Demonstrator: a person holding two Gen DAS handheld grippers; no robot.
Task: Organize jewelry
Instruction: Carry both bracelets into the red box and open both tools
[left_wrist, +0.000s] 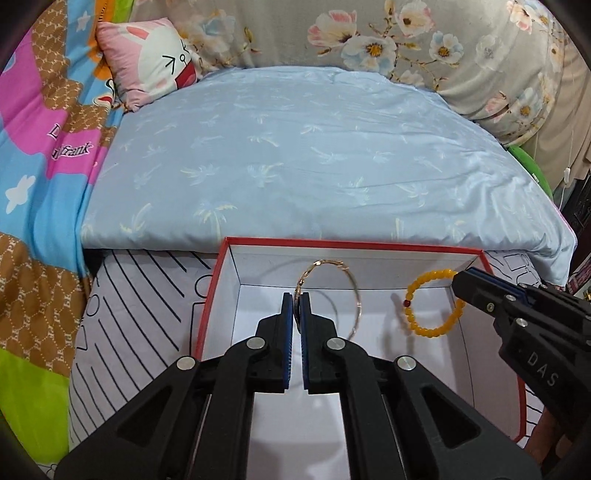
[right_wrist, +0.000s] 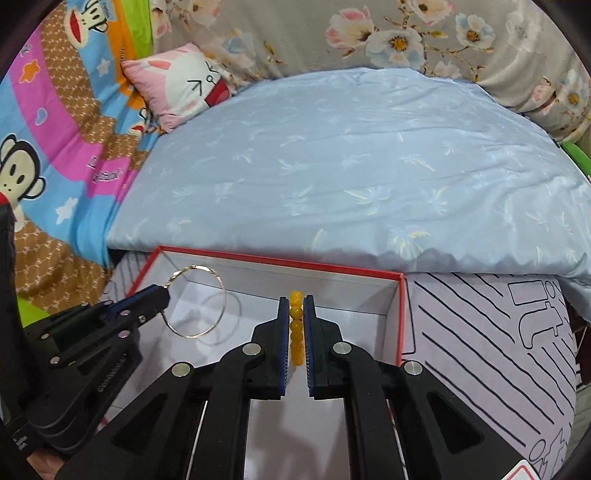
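Observation:
A red-rimmed box with a white inside lies open on the bed; it also shows in the right wrist view. My left gripper is shut on a thin gold bangle and holds it above the box's white floor. From the right wrist view, the left gripper and the bangle hang over the box's left part. My right gripper is shut on a yellow bead bracelet over the box's right part. In the left wrist view, the right gripper holds the bracelet upright.
A folded light-blue quilt lies just behind the box. The box rests on a white sheet with black line drawings. A pink rabbit pillow and a colourful cartoon blanket are to the left. A floral grey cover runs along the back.

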